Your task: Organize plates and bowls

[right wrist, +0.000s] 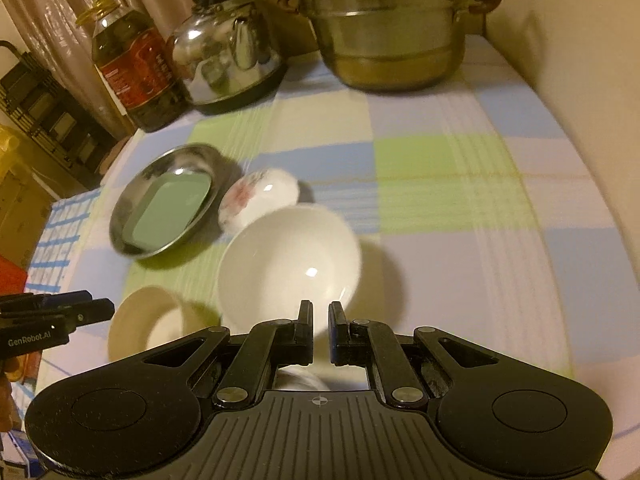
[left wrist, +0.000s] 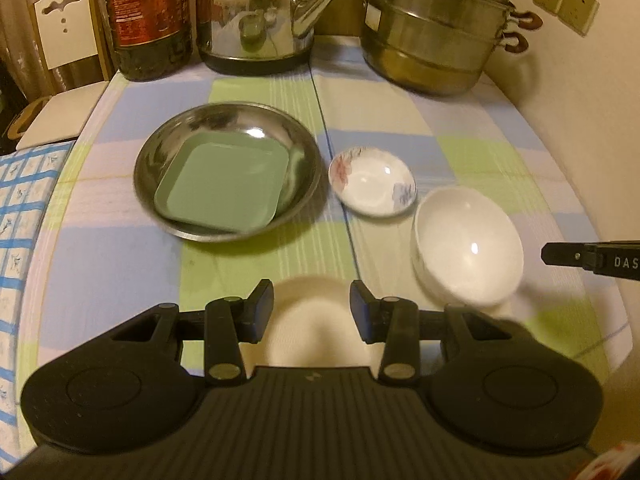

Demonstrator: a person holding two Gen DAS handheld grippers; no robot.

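We found the white bowl (right wrist: 288,264) at centre frame in the right wrist view, tilted, mouth facing the camera; being round, it had no long axis. The right gripper (right wrist: 320,330) was nearly closed, its fingers pinching the bowl's near rim. The left gripper (left wrist: 312,312) stood partly open over a cream bowl (left wrist: 308,320); we could not tell whether it touched.

Green tray (left wrist: 218,184) in silver dish (left wrist: 160,148), white bowl (left wrist: 468,240), floral saucer (left wrist: 372,184), green-blue checked cloth (left wrist: 400,112).
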